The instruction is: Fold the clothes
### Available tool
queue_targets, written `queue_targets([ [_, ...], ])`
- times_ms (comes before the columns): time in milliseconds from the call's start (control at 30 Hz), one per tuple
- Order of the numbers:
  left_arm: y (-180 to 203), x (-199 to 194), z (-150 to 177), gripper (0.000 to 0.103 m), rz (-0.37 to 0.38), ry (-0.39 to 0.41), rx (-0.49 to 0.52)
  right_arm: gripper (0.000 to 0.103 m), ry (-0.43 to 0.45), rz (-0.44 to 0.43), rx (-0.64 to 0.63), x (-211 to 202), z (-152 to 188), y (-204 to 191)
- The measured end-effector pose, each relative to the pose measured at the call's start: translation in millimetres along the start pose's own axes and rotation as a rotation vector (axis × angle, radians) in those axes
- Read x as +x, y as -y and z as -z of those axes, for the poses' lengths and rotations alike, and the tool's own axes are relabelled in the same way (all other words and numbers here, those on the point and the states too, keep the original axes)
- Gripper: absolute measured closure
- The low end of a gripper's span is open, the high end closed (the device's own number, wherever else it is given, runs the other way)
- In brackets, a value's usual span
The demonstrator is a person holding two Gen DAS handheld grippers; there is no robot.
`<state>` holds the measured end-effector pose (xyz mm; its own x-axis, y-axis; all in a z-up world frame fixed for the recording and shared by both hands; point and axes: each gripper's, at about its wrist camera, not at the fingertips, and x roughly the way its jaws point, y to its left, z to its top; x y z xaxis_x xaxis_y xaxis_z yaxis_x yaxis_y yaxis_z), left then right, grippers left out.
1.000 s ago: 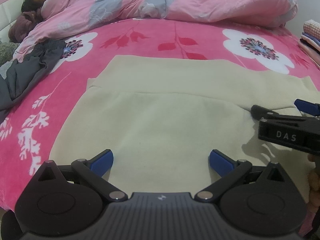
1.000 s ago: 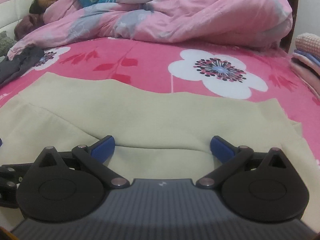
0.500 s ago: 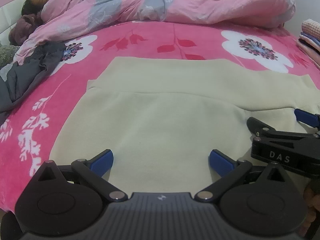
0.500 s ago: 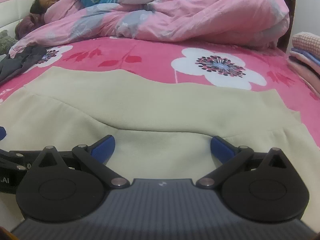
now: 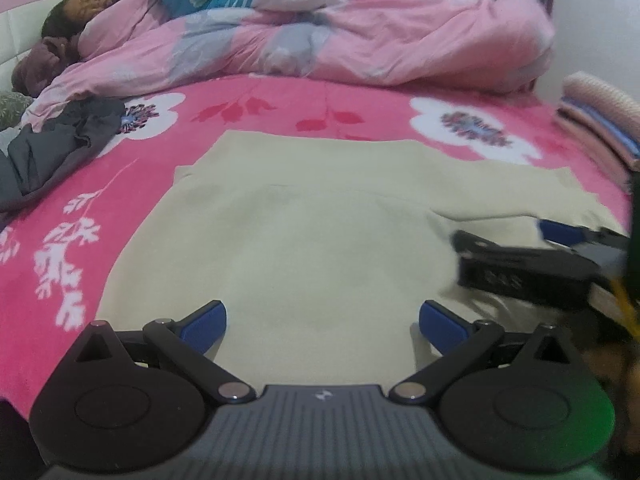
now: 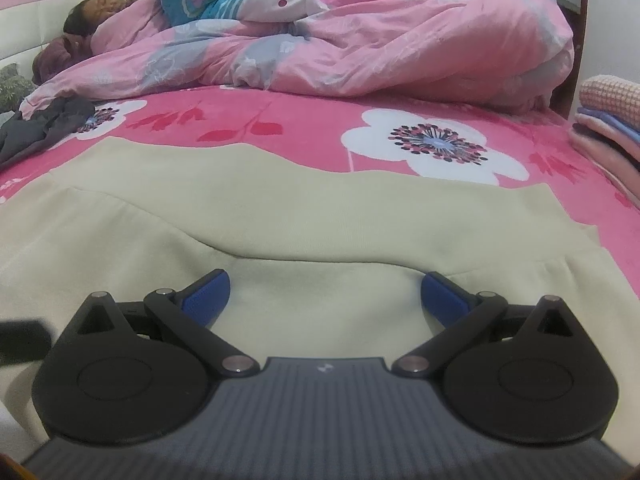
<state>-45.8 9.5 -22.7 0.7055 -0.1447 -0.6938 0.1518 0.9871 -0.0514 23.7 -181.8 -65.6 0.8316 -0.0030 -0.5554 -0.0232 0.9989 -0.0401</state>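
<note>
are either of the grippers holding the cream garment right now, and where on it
Neither. The left gripper and right gripper are both open above the cream garment, with no fabric between their fingers.

Both wrist cameras sat low and close over the cream garment [image 5: 320,216], facing the far quilt [image 6: 400,40]. The left view looked from the left, catching the right gripper [image 5: 536,256] at its right edge. Both shared garment, pink sheet [image 6: 312,120] and quilt.

Left gripper [image 5: 322,322] low at 6 o'clock, blue fingers [image 5: 204,322] spread wide, right gripper [image 6: 324,294] likewise wide open, its body blurred at 3 o'clock in the left view
</note>
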Motion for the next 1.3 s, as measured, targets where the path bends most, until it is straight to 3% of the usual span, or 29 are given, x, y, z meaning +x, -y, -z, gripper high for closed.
queue_targets([
  [167, -13.9, -27.6, 23.2, 0.000, 0.030, 0.034, -0.015, 0.001, 0.004, -0.006, 0.003, -0.2, 0.0, 2.0],
  [333, -39.5, -32.6, 42.7, 0.005, 0.084, 0.017, -0.153, 0.001, 0.009, -0.003, 0.003, -1.1, 0.3, 1.7],
  [433, -53.4, -21.9, 47.0, 0.015, 0.127, 0.000, -0.255, 0.001, 0.011, -0.001, 0.002, -1.2, 0.3, 1.5],
  [833, -100.1, 24.0, 35.4, 0.014, 0.322, 0.098, -0.549, 0.001, 0.014, 0.008, -0.003, -1.9, -0.6, 1.4],
  [1033, -106.7, 42.9, 26.0, 0.018, 0.338, 0.174, -0.588, 0.001, 0.014, 0.011, -0.005, -1.8, -0.9, 1.4],
  [1133, -107.8, 52.9, 19.3, 0.047, 0.293, 0.181, -0.572, 0.001, 0.020, 0.014, -0.004, -2.2, 0.1, 1.1],
  [1167, -110.1, 55.4, 17.0, 0.064, 0.287, 0.177, -0.579, 0.001, 0.023, 0.015, -0.003, -2.4, 0.6, 0.9],
  [1200, -112.7, 57.9, 14.4, 0.076, 0.281, 0.172, -0.588, 0.001, 0.028, 0.017, -0.004, -2.8, 1.4, 0.4],
  [1300, -113.5, 56.9, 4.2, 0.085, 0.270, 0.182, -0.580, 0.001, 0.039, 0.032, -0.021, -4.1, 2.1, -2.9],
])
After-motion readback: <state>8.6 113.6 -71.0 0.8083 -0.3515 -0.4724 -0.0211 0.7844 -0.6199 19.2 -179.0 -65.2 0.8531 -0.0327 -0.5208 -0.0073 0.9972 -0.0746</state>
